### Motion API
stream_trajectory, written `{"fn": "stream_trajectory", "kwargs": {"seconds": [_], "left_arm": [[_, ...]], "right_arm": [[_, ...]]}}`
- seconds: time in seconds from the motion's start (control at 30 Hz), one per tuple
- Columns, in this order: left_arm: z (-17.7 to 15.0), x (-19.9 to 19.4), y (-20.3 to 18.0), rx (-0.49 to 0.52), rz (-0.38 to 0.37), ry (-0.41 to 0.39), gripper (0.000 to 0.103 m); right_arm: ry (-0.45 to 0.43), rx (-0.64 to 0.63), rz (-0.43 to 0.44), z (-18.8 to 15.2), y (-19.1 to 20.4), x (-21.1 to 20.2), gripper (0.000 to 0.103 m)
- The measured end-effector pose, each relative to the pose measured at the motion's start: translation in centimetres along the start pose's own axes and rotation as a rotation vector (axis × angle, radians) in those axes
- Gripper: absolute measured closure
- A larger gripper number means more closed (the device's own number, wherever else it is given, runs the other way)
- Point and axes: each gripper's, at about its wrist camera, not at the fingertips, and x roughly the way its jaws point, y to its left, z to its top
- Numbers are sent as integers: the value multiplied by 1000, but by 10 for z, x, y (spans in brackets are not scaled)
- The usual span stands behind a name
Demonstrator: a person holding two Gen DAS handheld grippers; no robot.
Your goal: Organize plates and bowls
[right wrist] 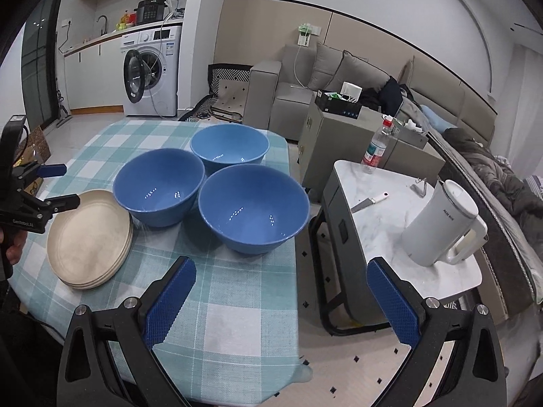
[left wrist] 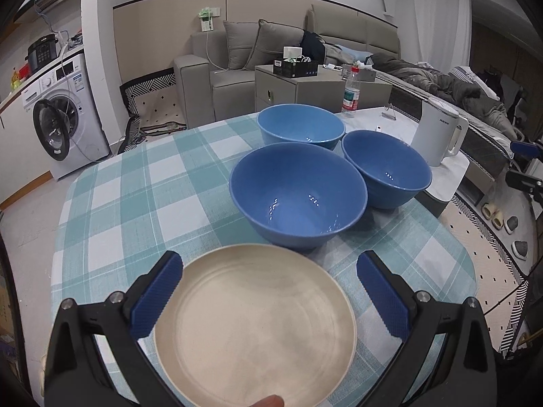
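The surface under your tools wears a teal and white checked cloth. Past its edge, off to the right of your right hand-held gripper, stands a small marble-topped side table. It carries a white electric kettle, a clear water bottle with a red cap, and a few small items too small to identify.

Three blue bowls sit upright in a tight cluster ahead of both tools. One is just ahead of the right hand-held gripper, one is to its left, and one stands behind those two. They sit very close together, and whether they touch cannot be told.

A stack of cream plates lies left of the bowls, its far rim right beside the left bowl. About three rims show in the right wrist view. The stack lies directly below your left hand-held gripper.

The left hand-held gripper has its fingers spread wide over the top plate. The left finger overlaps the plate's rim in the left wrist view, but contact cannot be told.

Your right hand-held gripper is also spread wide. It holds nothing and hangs above the cloth at the surface's near right corner.
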Motion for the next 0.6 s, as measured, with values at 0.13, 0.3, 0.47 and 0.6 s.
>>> {"fn": "stream_trajectory", "kwargs": {"seconds": [0.13, 0.3, 0.47, 0.6], "left_arm": [[13, 0, -4, 13, -7, -17, 0], [31, 3, -4, 13, -10, -28, 0], [49, 8, 0, 1, -21, -39, 0], [61, 16, 5, -25, -25, -34, 0]], "right_arm": [[-18, -47, 0, 16, -2, -10, 1], [-33, -43, 33, 38, -7, -10, 0], [-36, -30, 80, 60, -9, 4, 1], [-32, -17, 116, 72, -6, 21, 1]]}}
